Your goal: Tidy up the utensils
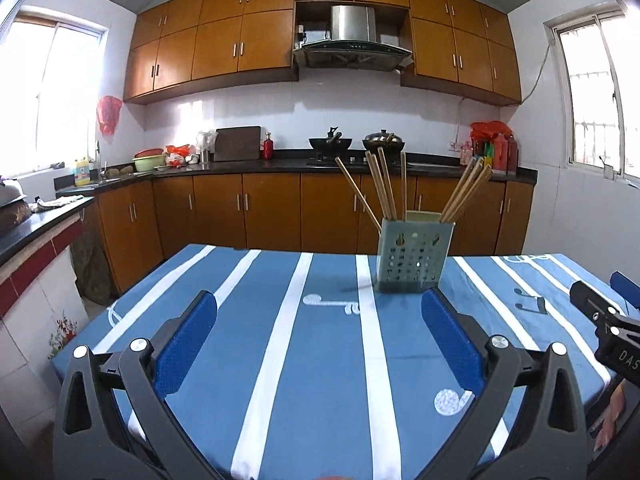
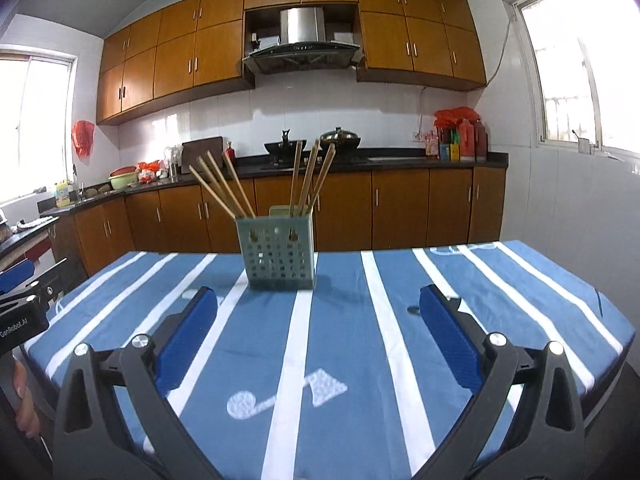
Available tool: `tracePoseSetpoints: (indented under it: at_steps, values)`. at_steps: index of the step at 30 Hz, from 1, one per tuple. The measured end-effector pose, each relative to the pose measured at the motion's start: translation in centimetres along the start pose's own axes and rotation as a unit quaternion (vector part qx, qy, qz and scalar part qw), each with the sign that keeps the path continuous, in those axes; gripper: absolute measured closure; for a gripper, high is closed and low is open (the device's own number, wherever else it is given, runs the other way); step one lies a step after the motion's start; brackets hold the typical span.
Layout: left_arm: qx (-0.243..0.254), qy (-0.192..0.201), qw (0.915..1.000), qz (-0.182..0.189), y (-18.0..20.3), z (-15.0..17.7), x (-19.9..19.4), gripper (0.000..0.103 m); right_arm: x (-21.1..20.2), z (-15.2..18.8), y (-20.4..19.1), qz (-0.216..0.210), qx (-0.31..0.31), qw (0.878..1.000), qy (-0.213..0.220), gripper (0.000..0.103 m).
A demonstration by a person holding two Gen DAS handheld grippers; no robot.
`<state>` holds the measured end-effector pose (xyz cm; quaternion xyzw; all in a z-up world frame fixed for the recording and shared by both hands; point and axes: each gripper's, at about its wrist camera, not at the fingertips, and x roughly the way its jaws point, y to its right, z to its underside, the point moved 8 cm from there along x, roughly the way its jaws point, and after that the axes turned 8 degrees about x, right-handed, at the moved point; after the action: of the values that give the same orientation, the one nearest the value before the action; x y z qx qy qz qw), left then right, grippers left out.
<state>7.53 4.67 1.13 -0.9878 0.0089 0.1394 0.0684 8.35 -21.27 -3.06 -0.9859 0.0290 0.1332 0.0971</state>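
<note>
Across striped blue tablecloth [image 1: 280,360], kitchen with wooden cabinets [image 1: 224,44].

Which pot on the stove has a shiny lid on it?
The right pot, under its shiny domed lid. The left pot is a dark, open wok with no lid.

hidden and cut-off bits

lower ends of chopsticks [image 1: 466,192] hidden inside holder [image 1: 414,258]; compartments not tellable. right gripper [image 1: 600,320] cut by left-wrist frame edge, left gripper [image 2: 24,300] cut likewise in right-wrist view. hand [image 1: 612,412] barely visible. bottle [image 2: 62,194] label too small to read.
</note>
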Motion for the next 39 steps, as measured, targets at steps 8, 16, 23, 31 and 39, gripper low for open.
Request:
tracePoseSetpoints:
  at_steps: [8,16,23,31,39]
  values:
    - [0.010,-0.009,0.9999,0.004,1.0,2.5,-0.2,0.002,0.1,2.1,0.3,-0.001,0.000,1.000,-0.012,0.004]
    - [0.018,-0.023,0.9996,0.001,1.3,4.1,0.2,0.002,0.2,3.3,0.0,0.000,-0.014,1.000,-0.022,0.004]
    - [0.003,-0.028,0.9995,0.013,1.2,4.6,0.2,0.002,0.1,3.8,-0.1,0.000,-0.018,0.999,-0.028,0.004]
    - [0.005,-0.033,0.9993,0.016,1.7,5.0,0.3,0.002,0.2,4.0,0.3,0.002,-0.010,0.999,-0.032,0.004]
    - [0.008,-0.035,0.9992,0.019,2.0,5.1,0.4,0.002,0.3,4.2,0.6,0.003,0.000,0.999,-0.037,0.004]
